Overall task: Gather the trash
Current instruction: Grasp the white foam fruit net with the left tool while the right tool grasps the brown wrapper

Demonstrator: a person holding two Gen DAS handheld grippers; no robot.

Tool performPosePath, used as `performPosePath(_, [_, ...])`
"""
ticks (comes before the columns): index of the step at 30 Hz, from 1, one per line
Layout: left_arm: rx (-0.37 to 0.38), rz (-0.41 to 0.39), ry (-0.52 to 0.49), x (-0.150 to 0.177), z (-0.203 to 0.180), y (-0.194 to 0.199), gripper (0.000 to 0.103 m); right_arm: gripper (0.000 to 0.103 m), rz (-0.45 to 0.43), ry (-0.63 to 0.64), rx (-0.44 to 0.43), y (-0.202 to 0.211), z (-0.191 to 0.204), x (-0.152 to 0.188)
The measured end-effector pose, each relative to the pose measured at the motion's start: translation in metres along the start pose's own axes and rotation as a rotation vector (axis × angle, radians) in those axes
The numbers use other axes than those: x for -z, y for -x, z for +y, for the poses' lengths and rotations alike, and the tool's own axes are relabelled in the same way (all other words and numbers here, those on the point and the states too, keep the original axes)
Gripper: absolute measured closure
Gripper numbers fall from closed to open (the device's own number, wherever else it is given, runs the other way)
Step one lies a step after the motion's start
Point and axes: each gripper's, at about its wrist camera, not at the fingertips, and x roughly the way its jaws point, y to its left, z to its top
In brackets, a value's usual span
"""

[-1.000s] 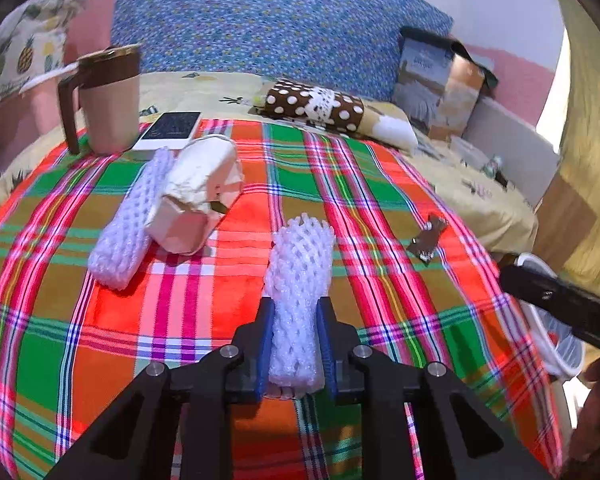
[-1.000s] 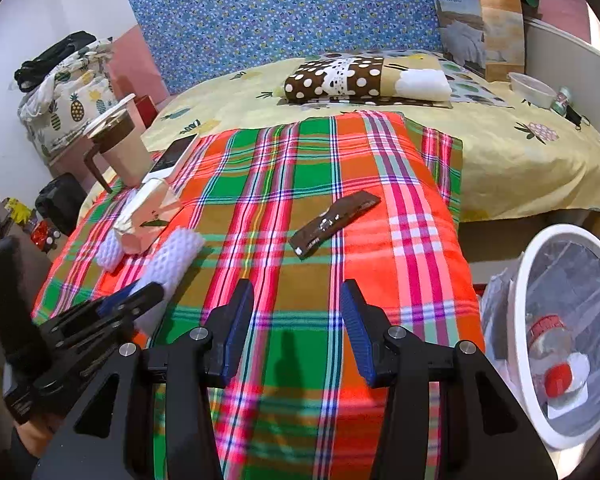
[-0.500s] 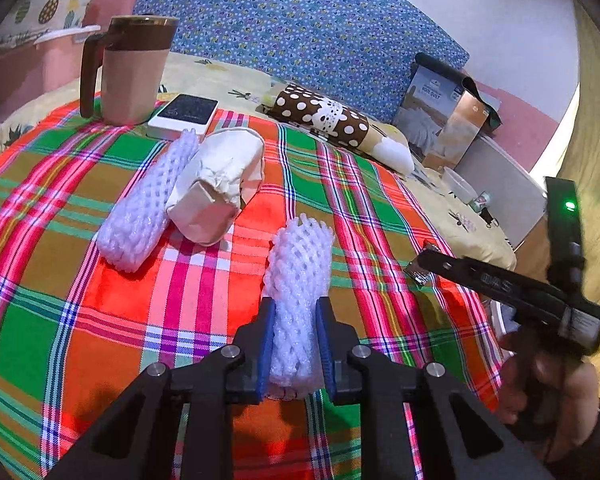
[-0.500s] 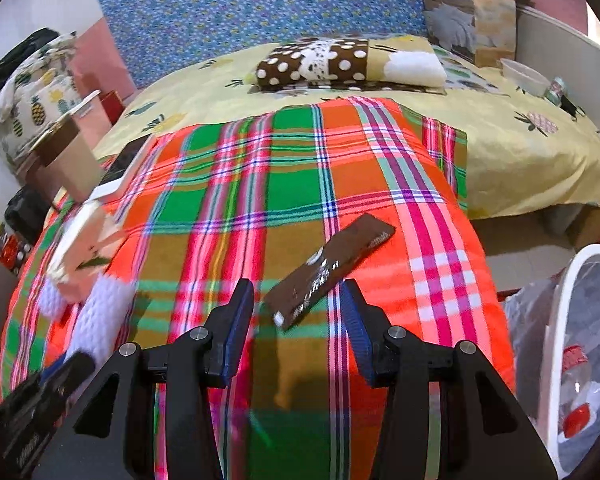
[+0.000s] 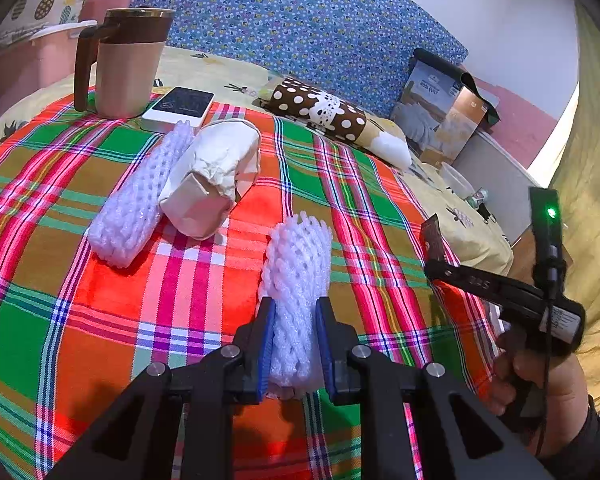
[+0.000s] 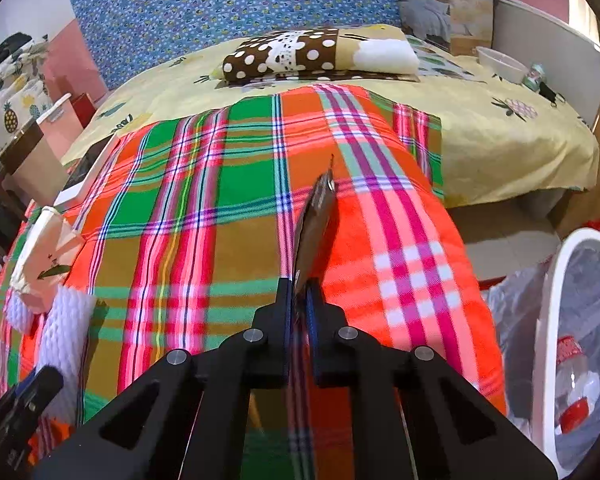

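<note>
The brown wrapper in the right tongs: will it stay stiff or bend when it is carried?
The brown wrapper looks thin and seen edge-on, so probably light and floppy. It stands up from the right tongs with a slight curve, so it may sag or flutter. Glossy film might slip.

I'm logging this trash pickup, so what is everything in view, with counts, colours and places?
Foam net sleeve: 2, white; one in the left hand-held gripper, the other beside the paper wad.
Paper wad: 1, white, mid blanket.
Wrapper: 1, dark brown, pinched in the right hand-held gripper.
Mug: 1, beige and brown, far left.
Phone: 1, white edged, beside mug.
Plaid blanket: 1, red and green, on bed.
Trash bin: 1, white rim, at the bedside.
Left hand-held gripper: black, shut.
Right hand-held gripper: black, shut.
</note>
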Motion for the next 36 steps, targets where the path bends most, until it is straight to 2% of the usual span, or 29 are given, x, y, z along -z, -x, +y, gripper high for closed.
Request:
performPosePath(8, [-0.033, 0.007, -0.048, 0.003, -0.013, 0.002, 0.082, 0.095, -0.027, 0.068, -0.058, 0.032, -0.001, 0.025])
performPosePath(11, [-0.048, 0.011, -0.051, 0.006, -0.017, 0.005, 0.082, 0.095, -0.011, 0.066, -0.102, 0.031, -0.007, 0.025])
performPosePath(13, [-0.058, 0.015, -0.050, 0.008, -0.017, 0.007, 0.082, 0.093, -0.035, 0.050, -0.102, 0.032, -0.011, 0.020])
performPosePath(14, [-0.064, 0.016, -0.049, 0.009, -0.018, 0.009, 0.082, 0.089, -0.053, 0.044, -0.098, 0.032, -0.013, 0.017])
performPosePath(16, [-0.070, 0.015, -0.050, 0.009, -0.018, 0.010, 0.082, 0.063, -0.074, 0.033, -0.091, 0.029, -0.015, 0.008])
performPosePath(17, [-0.073, 0.013, -0.051, 0.009, -0.019, 0.011, 0.082, 0.062, -0.075, 0.026, -0.087, 0.025, -0.015, 0.003])
performPosePath(22, [-0.082, 0.012, -0.064, 0.005, -0.023, 0.010, 0.082, 0.062, -0.085, 0.042, -0.049, 0.002, -0.009, -0.011])
performPosePath(26, [-0.083, 0.021, -0.067, 0.003, -0.023, 0.005, 0.082, 0.062, -0.050, 0.029, -0.025, -0.019, -0.012, -0.017])
performPosePath(27, [-0.082, 0.022, -0.066, 0.003, -0.023, 0.005, 0.082, 0.071, -0.045, 0.025, -0.019, -0.022, -0.013, -0.018])
performPosePath(28, [-0.082, 0.023, -0.067, 0.003, -0.024, 0.004, 0.082, 0.076, -0.045, 0.027, -0.012, -0.022, -0.015, -0.017])
performPosePath(36, [-0.076, 0.018, -0.083, 0.006, -0.032, 0.009, 0.082, 0.079, -0.092, 0.028, -0.056, 0.007, -0.019, -0.008])
